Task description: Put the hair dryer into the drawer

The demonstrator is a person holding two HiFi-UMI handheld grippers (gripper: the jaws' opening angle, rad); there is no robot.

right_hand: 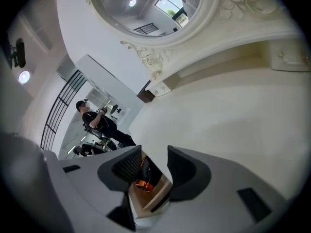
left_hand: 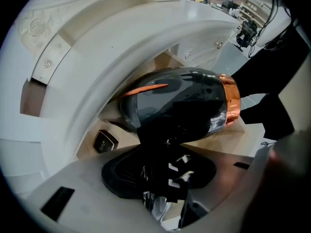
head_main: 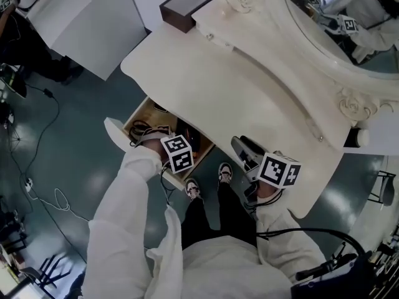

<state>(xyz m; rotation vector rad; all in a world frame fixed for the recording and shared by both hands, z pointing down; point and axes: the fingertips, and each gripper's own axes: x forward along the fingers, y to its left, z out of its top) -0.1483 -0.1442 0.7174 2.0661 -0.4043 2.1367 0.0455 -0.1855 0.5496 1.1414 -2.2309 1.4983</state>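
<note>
- Holding a black hair dryer (left_hand: 180, 103), copper ring at one end and orange stripe along the body, by its handle in the left gripper (left_hand: 163, 174); jaws clenching on that handle.
- Hanging the hair dryer, body lying sideways, over the open wooden drawer (head_main: 144, 113) under the cream desk (head_main: 249, 86); contact with the drawer bottom not being visible.
- Pointing the left gripper down into the drawer, marker cube facing up in the head view.
- Carrying the right gripper (right_hand: 154, 166) released, jaws standing apart with nothing between the pads; showing through the gap only a slice of the drawer and the copper ring.
- Hovering the right gripper at the desk's front edge, to the drawer's right in the head view, apart from the hair dryer.
- Lying in the drawer beside the dryer: a small dark box (left_hand: 105, 141) with a pale label.
- Standing at the desk's far corner: a brown open box (head_main: 187, 5).
- Rising behind the desk top: an oval mirror (head_main: 324, 30) in a carved cream frame.
</note>
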